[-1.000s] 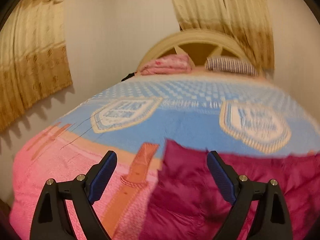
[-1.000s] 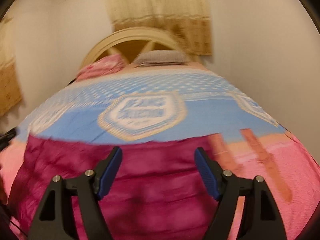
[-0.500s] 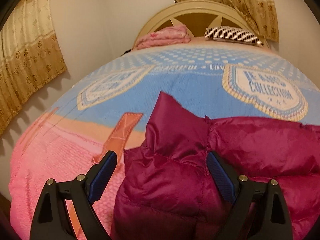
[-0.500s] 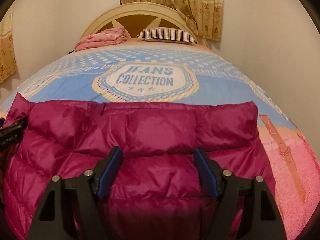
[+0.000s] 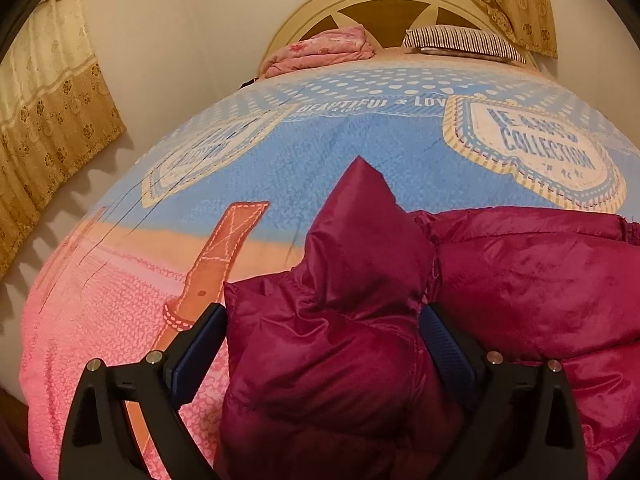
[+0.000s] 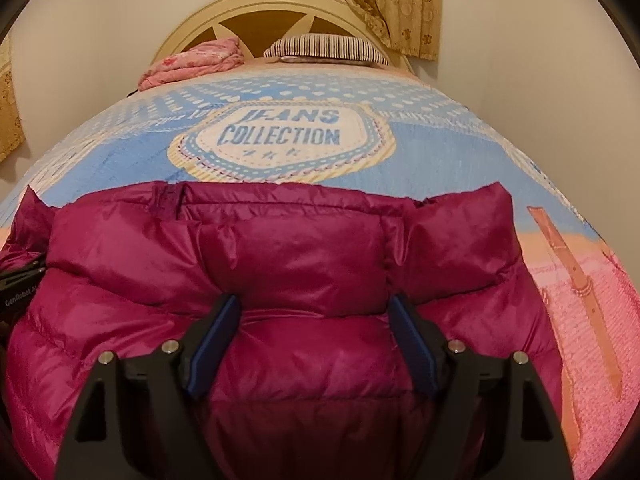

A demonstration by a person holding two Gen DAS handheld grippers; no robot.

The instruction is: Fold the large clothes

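Note:
A large magenta puffer jacket [image 6: 280,264] lies on the near end of the bed; it also shows in the left wrist view [image 5: 520,280]. My left gripper [image 5: 322,336] is open, its jaws wide on either side of a bunched, pointed fold at the jacket's left edge [image 5: 356,240]. My right gripper [image 6: 314,336] is open, jaws pressed down into the jacket's padded middle. The left gripper's black body shows at the left edge of the right wrist view [image 6: 18,280].
The bed carries a blue and pink printed blanket [image 5: 360,140], also in the right wrist view [image 6: 440,152]. A folded pink quilt [image 5: 320,50] and a striped pillow [image 5: 464,42] lie by the headboard [image 6: 240,12]. Walls and curtains [image 5: 48,120] flank the bed.
Both grippers have dropped and moved forward onto the jacket. The fabric now fills the space between each gripper's jaws, where a second ago it lay further ahead.

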